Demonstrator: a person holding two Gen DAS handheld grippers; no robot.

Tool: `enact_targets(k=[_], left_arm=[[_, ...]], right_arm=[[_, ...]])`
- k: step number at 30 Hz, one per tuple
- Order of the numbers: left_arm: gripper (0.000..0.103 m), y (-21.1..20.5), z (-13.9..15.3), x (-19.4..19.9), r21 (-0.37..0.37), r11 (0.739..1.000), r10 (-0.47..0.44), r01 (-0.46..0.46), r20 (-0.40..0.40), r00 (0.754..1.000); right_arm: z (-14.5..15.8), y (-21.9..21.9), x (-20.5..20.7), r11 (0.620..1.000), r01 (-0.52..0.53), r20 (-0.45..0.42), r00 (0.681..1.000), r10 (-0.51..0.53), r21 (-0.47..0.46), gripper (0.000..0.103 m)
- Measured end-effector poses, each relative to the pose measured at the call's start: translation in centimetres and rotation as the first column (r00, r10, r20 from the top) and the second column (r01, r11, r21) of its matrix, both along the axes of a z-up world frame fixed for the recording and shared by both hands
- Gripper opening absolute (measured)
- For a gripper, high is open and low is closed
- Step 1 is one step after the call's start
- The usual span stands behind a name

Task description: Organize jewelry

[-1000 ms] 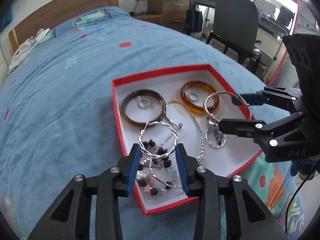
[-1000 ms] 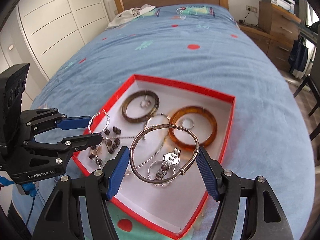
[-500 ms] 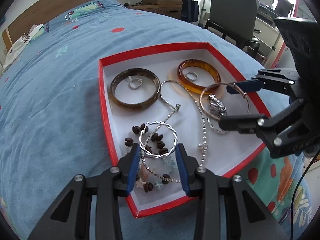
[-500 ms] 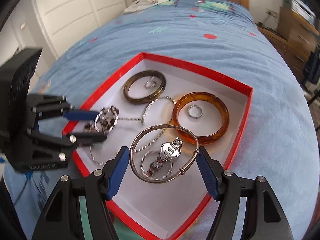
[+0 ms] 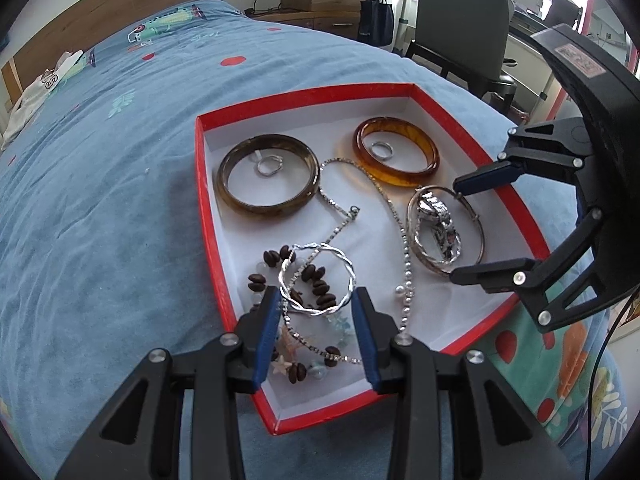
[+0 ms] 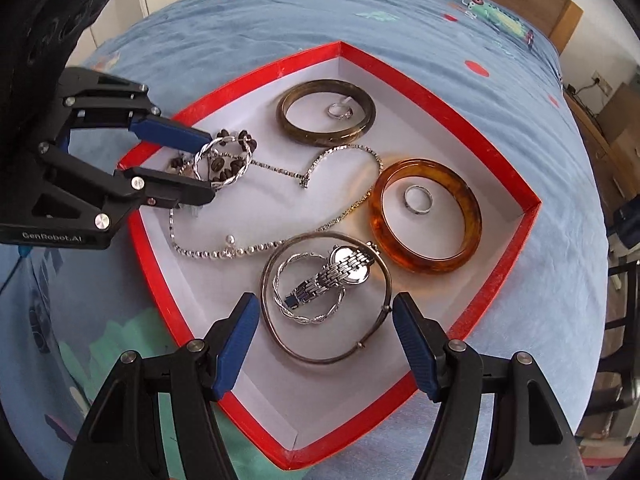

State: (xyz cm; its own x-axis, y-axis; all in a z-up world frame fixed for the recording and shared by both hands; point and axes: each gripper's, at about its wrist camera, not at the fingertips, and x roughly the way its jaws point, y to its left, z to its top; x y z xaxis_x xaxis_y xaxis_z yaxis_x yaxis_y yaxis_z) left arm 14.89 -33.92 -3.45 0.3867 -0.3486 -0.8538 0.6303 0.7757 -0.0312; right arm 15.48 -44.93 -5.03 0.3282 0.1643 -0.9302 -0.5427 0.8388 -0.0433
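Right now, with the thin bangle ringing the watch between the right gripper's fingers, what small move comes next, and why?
Probably open the right gripper wider and lift straight up. The thin bangle appears to lie flat in the red box, ringing the watch, so it seems placed; whether the pads touch it is unclear.

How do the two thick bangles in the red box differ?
The amber bangle is translucent orange and glows in the light; the brown bangle is darker, olive-brown and duller. The amber bangle lies nearer the right gripper, the brown bangle farther back. Both lie flat, each ringing a small silver ring.
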Motion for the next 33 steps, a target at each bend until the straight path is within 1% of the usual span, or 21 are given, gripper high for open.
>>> enact_targets(k=[9,14,20,22,28,33], left_arm=[[0.035,0.0,-0.2,0.3,0.014,1.0,0.0,0.0,-0.006,1.0],[0.035,-0.4,-0.3,0.3,0.047,0.999,-0.012,0.012,-0.003,1.0],[0.042,-0.9,-0.1,0.2,0.059,0.998,-0.018,0.019,-0.022,1.0],[0.042,-0.9,0.1,0.0,0.063,0.998,-0.015,0.016,-0.027,1.0],[0.043,-0.4,1.7,-0.7,0.043,0.999,0.023,-0.023,-0.002,1.0],[0.044,0.1,3.8,-1.4,0.022,0.997,0.073,-0.074,0.042,0.996]], right_arm=[[0.7,0.0,-0.5,1.0,0.006,0.002,1.0,-0.006,0.016,0.07],[1.8,-0.3,-1.1,0.999,0.028,0.024,0.999,-0.028,0.027,0.07],[3.3,-1.3,-1.6,0.996,0.07,0.045,0.996,-0.072,0.049,0.07],[3.7,-1.5,-1.8,0.995,0.087,0.054,0.994,-0.089,0.05,0.07],[4.6,-2.8,-2.3,0.982,0.157,0.065,0.984,-0.164,0.103,0.07],[5.2,-3.8,-2.8,0.964,0.222,0.067,0.97,-0.233,0.147,0.07]])
